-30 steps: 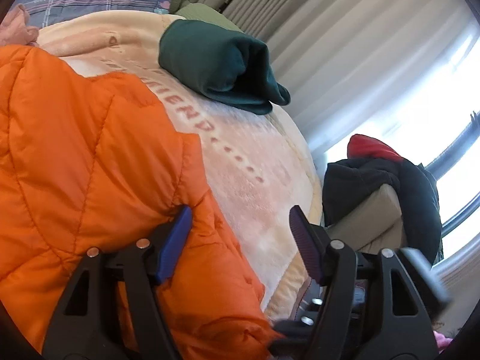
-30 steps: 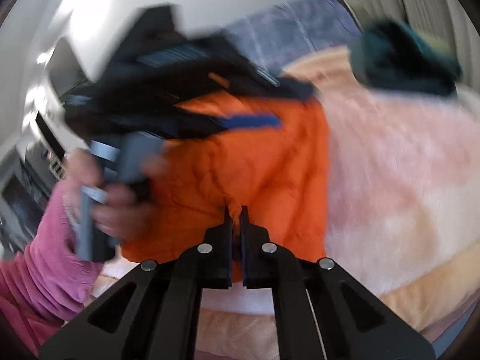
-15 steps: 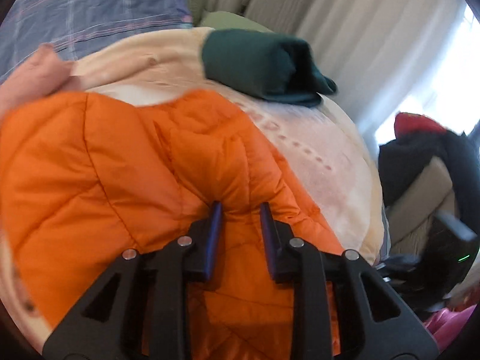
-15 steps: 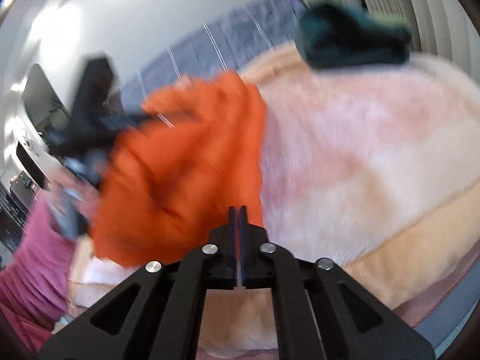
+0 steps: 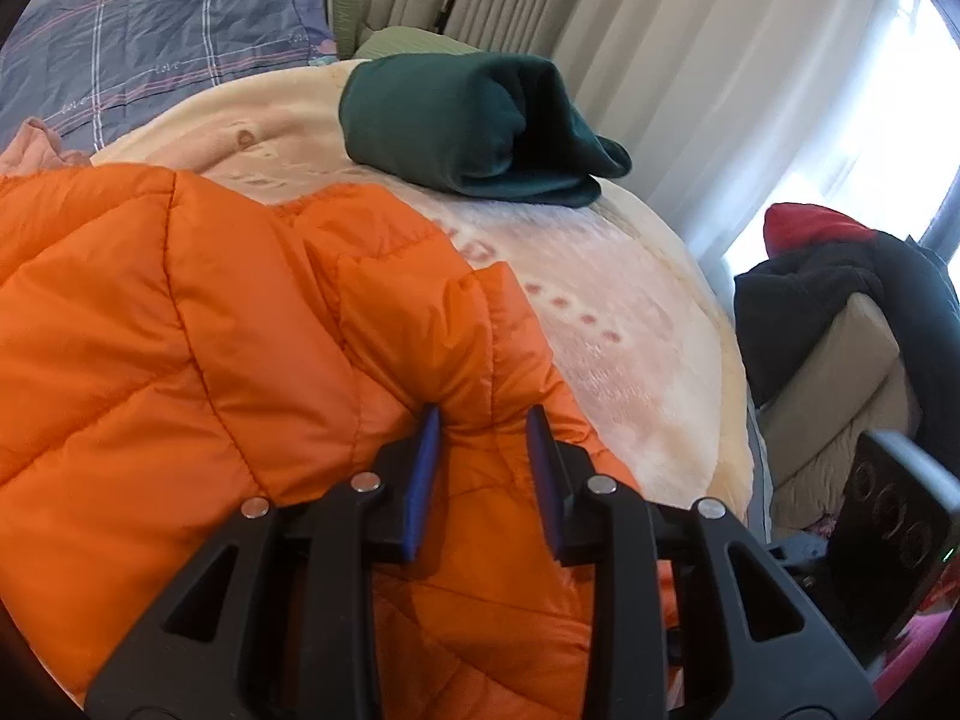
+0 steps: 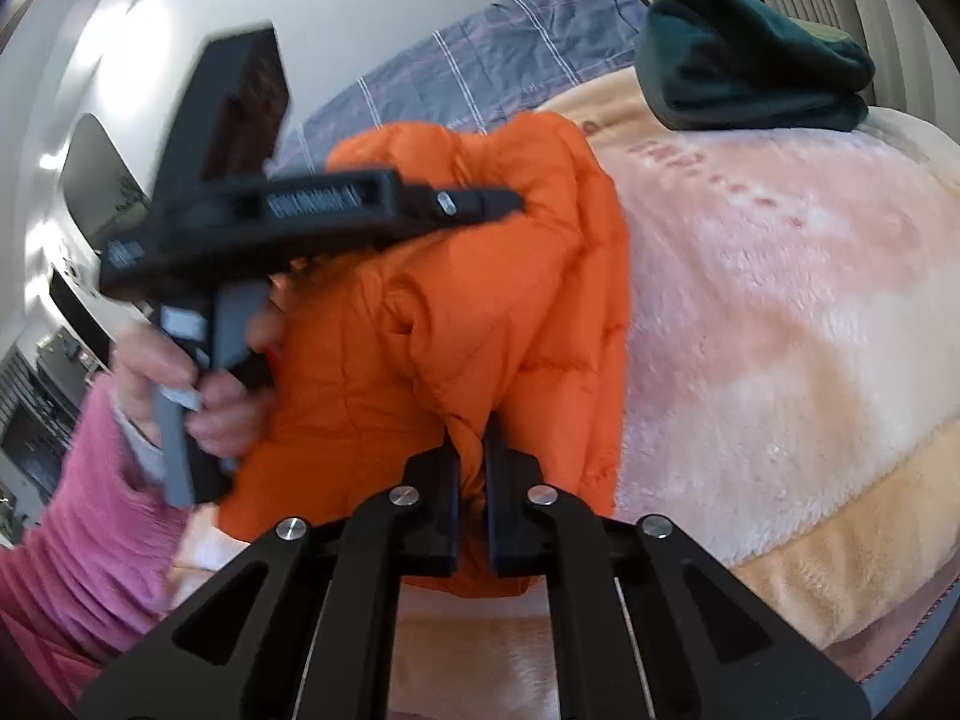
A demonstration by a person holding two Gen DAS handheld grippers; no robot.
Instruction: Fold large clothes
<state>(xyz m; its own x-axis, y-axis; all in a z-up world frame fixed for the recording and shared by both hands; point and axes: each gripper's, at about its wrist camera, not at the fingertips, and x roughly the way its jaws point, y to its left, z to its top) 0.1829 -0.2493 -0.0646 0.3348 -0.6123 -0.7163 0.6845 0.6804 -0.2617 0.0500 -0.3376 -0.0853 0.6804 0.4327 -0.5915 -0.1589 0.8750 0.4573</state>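
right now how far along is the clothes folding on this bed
Done: a dark green garment lies folded on the bed's blanket.

In hand: the orange puffer jacket. The left gripper, whose jaws have just been closing, pinches a bunched ridge of it. The right gripper is shut on another fold.

Left: the jacket is only partly gathered, not a flat fold. Dark clothes are heaped on a chair.

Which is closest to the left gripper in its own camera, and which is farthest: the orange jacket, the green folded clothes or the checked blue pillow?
1. Orange jacket: pinched between the left gripper pads.
2. Green folded clothes: farther up the blanket, middle right.
3. Checked blue pillow: farthest, at the bed's head, upper left.
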